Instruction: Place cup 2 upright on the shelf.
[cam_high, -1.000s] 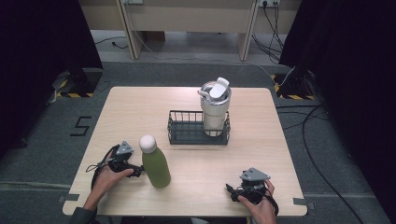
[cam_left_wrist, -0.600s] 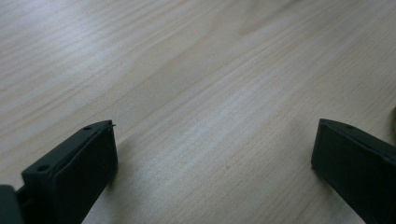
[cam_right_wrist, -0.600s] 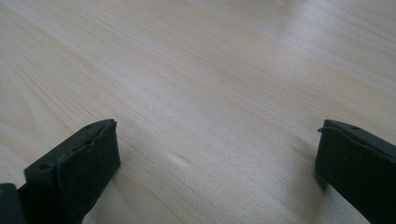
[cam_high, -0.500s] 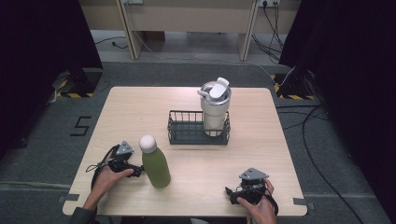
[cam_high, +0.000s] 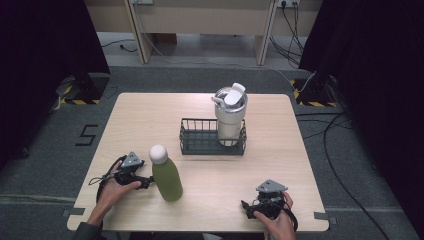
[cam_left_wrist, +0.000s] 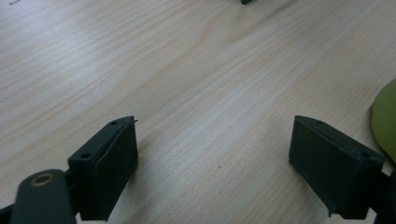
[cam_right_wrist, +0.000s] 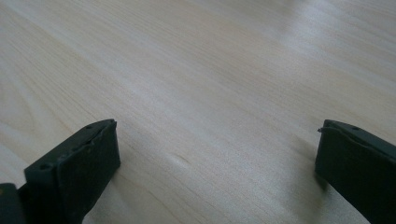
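A green bottle (cam_high: 167, 180) with a white cap stands upright on the front left of the wooden table (cam_high: 150, 115). My left gripper (cam_high: 147, 181) lies just left of it, jaws pointing at the bottle's lower half. In the left gripper view these jaws (cam_left_wrist: 215, 154) stand apart over bare wood, with the bottle's edge (cam_left_wrist: 386, 121) beside the right jaw. They have just been closing, with nothing between them. My right gripper (cam_high: 248, 206) rests near the front right edge. Its jaws (cam_right_wrist: 215, 158) have just been opening and stand wide over bare wood.
A black wire basket (cam_high: 200, 145) sits at the table's middle. A white lidded tumbler (cam_high: 230, 112) stands in its right end. Cables run over the floor to the right of the table, and desk legs stand behind it.
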